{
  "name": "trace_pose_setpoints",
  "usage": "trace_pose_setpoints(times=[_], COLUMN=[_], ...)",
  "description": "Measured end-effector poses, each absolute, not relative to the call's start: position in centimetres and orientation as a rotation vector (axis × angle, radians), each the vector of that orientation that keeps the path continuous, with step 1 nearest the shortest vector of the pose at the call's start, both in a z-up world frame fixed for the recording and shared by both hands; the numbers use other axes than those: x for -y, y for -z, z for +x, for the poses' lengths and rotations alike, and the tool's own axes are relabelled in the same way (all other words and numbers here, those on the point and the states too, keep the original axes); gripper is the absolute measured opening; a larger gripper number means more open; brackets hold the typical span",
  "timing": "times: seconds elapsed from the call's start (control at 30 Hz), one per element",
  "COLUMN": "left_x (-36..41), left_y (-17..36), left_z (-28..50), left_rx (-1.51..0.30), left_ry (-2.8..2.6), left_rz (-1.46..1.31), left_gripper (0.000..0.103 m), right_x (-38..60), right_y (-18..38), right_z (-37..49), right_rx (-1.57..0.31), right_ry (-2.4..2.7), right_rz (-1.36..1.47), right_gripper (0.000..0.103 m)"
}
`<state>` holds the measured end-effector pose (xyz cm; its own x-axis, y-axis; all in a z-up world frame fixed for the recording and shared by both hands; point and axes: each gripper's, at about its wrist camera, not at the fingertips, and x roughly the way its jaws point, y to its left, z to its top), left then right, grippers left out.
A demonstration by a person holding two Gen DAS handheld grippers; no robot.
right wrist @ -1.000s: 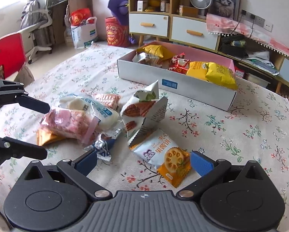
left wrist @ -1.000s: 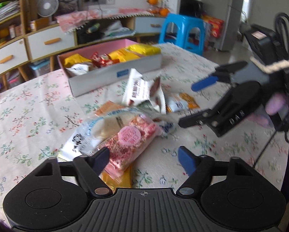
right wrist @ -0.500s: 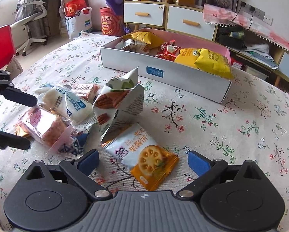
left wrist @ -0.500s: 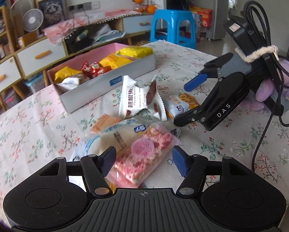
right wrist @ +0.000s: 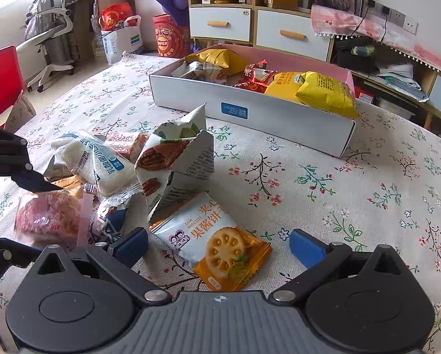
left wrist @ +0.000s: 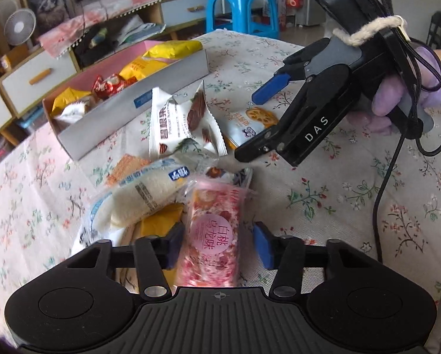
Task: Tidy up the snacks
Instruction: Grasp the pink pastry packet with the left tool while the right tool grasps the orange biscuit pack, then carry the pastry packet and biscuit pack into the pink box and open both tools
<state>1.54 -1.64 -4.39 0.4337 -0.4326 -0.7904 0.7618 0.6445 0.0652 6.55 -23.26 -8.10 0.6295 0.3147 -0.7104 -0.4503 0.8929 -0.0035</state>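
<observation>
The left gripper [left wrist: 219,246] has just been closing around the pink pack [left wrist: 211,236], which lies between its blue pads at the near edge of the pile on the worktop [left wrist: 338,194]. The left pad seems to touch the wrapper, but there is a small gap at the right pad, so I think the pack is not pinched yet. It is hard to be sure from this close.

The right gripper [right wrist: 219,244] is wide, with the jam biscuit pack [right wrist: 217,242] lying on the cloth between its pads, not touched.

The box [right wrist: 250,112] sits at the far side, already holding yellow and red bags.

What could go wrong: the pink wrapper is smooth and puffy, so it may slip out if the squeeze lands only on the loose film. The pink pack leans on the white rice cake [left wrist: 143,197], so a lift could drag that along or tip the pile. The two grippers are close together, so they might bump.
</observation>
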Motion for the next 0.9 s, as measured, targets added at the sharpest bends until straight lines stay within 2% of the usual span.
trace_pose_setpoints(times=[0.23,0.33,0.43,0.53,0.9], left_x=[0.9,0.4,0.0,-0.2,-1.1], left_y=[4.3,4.2,4.1,3.9,2.7], left_z=[1.4,1.6,1.9,2.0,2.2], left_rx=[-0.846,-0.859,-0.866,-0.861,-0.854], left_ry=[0.698,0.666,0.636,0.613,0.588], left_rz=[0.381,0.327,0.278,0.252,0.182], left_gripper=[0.031,0.031,0.03,0.03,0.029], right_x=[22.6,22.4,22.0,21.6,22.0], right_y=[7.5,7.4,7.2,7.1,5.9], right_z=[5.8,5.5,5.2,4.9,4.7], right_rx=[-0.765,-0.765,-0.76,-0.756,-0.795], right_ry=[-0.466,-0.47,-0.474,-0.46,-0.437], right_rz=[-0.191,-0.191,-0.192,-0.199,-0.106], right_gripper=[0.066,0.058,0.045,0.042,0.041])
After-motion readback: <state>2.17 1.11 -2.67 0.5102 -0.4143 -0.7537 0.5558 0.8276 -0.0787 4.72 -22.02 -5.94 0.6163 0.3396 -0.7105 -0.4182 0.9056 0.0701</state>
